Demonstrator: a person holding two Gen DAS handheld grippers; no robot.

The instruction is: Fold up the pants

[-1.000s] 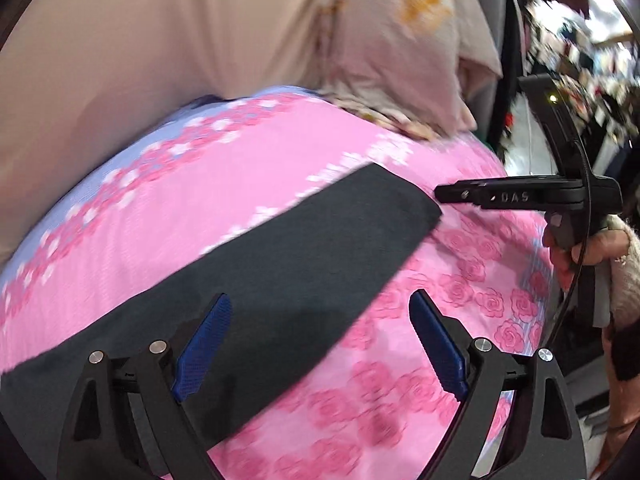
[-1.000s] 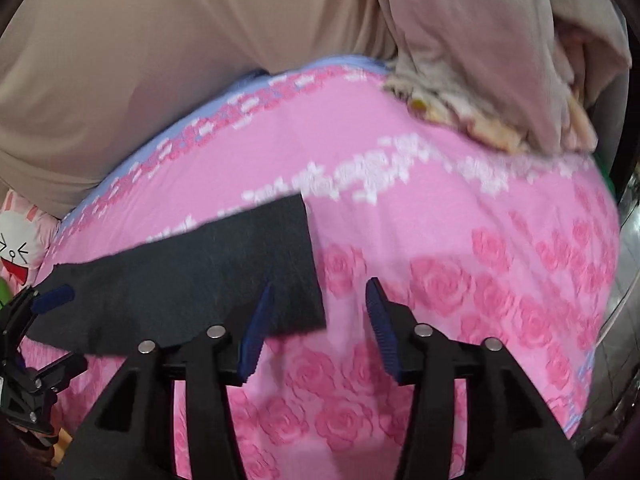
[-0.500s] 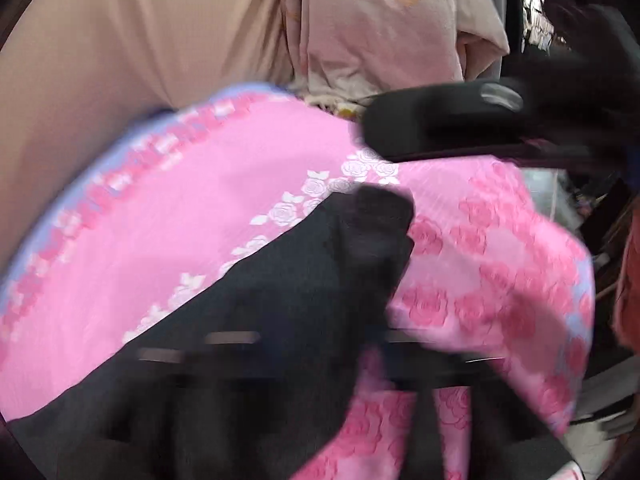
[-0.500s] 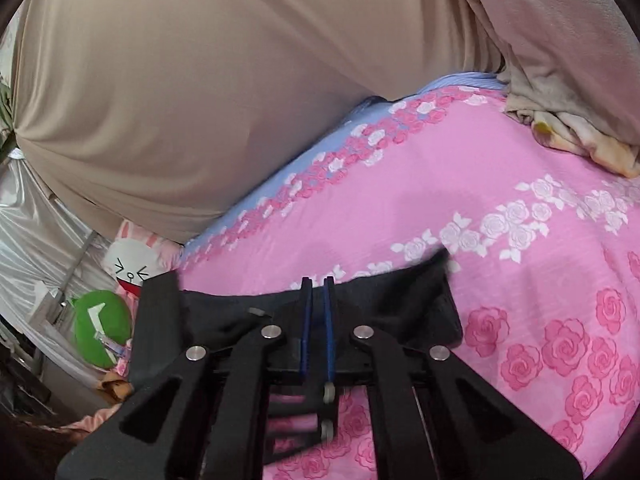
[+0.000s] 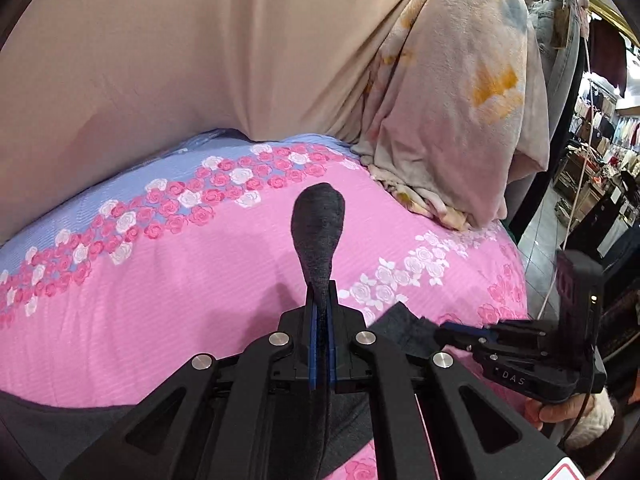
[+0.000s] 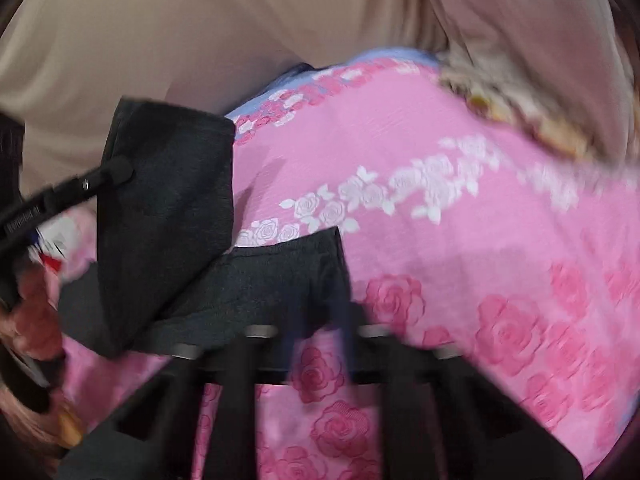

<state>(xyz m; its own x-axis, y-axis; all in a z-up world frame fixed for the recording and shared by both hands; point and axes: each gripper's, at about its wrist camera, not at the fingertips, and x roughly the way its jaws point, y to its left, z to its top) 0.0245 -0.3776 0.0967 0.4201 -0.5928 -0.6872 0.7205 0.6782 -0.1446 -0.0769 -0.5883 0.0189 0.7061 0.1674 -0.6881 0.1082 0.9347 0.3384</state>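
Note:
Dark grey pants (image 5: 318,232) lie on a pink rose-print bedspread (image 5: 180,280). My left gripper (image 5: 320,320) is shut on a fold of the pants, which sticks up past the fingertips. In the left wrist view my right gripper (image 5: 460,330) sits at the right, shut on another corner of the pants (image 5: 404,328). In the blurred right wrist view the pants (image 6: 172,208) hang lifted at left from the left gripper (image 6: 116,172), and a second edge (image 6: 288,276) runs down to my right gripper (image 6: 316,320), its jaws smeared but close together on the cloth.
A beige cushion or headboard (image 5: 180,60) rises behind the bed. A pale floral blanket (image 5: 460,100) is heaped at the back right. The bed's right edge drops to a shop aisle with clothes racks (image 5: 600,140).
Both grippers, open a second ago, have closed on the pants' end and lifted it off the bedspread. The right wrist view is in fast motion.

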